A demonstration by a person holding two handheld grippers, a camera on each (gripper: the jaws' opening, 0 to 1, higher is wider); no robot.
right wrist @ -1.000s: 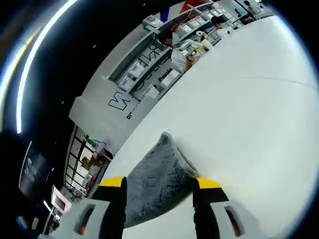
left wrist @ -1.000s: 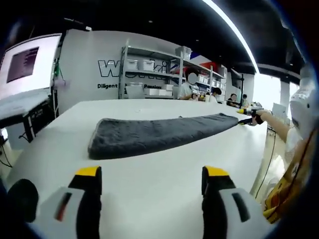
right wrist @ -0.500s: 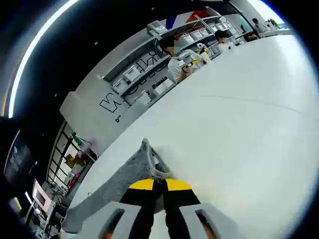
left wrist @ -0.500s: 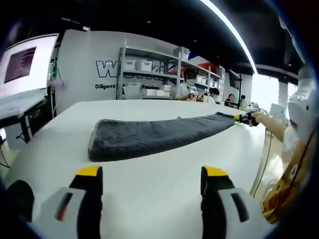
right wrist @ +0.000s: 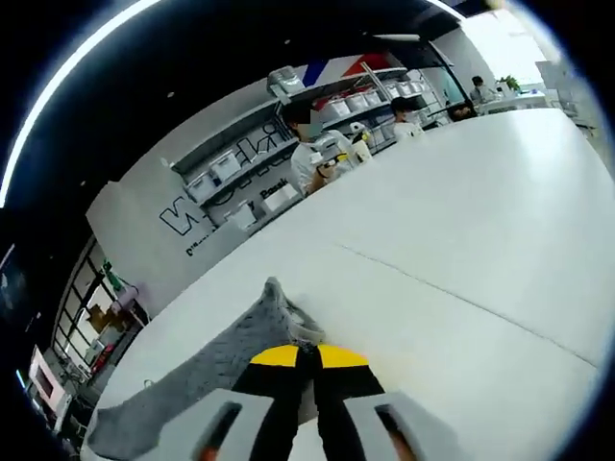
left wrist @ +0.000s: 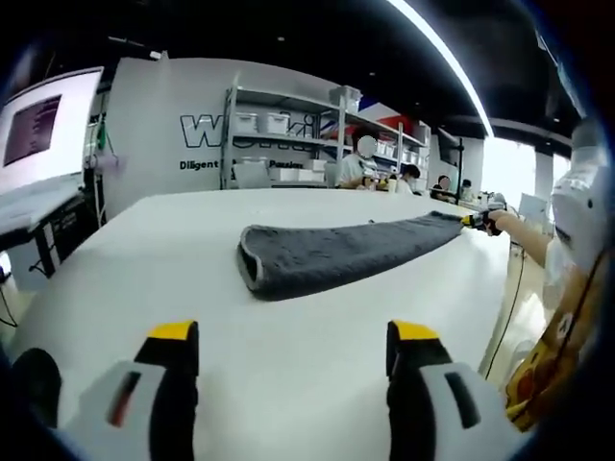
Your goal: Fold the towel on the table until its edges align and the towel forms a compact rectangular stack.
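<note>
Across the white table point(left wrist: 144, 250) lies the dark grey towel point(left wrist: 336, 254), a long folded strip running from its rolled near end out toward the far right edge, and that's where the right gripper point(right wrist: 300, 357) has it, yellow-tipped jaws pressed together on one end of the cloth, seen close in the right gripper view with the towel point(right wrist: 192, 384) trailing away to the lower left. Left gripper point(left wrist: 293, 341) hangs low over bare tabletop, jaws spread wide, nothing between them, well short of the near end of the strip. Now the risk, as I read it: one pinch on one end means any pull can drag the whole strip across the smooth surface instead of folding it, and the stacked layers could slide apart so the edges go crooked; a thin grip right at the hem could also slip out mid-carry. Getting the free claw onto the other end looks like the fix. On the back wall point(left wrist: 163, 115) there's big outlined lettering starting with "W", partly hidden by shelving point(left wrist: 288, 134), and smaller text beneath beginning "Diligent", the rest too small to make out
</note>
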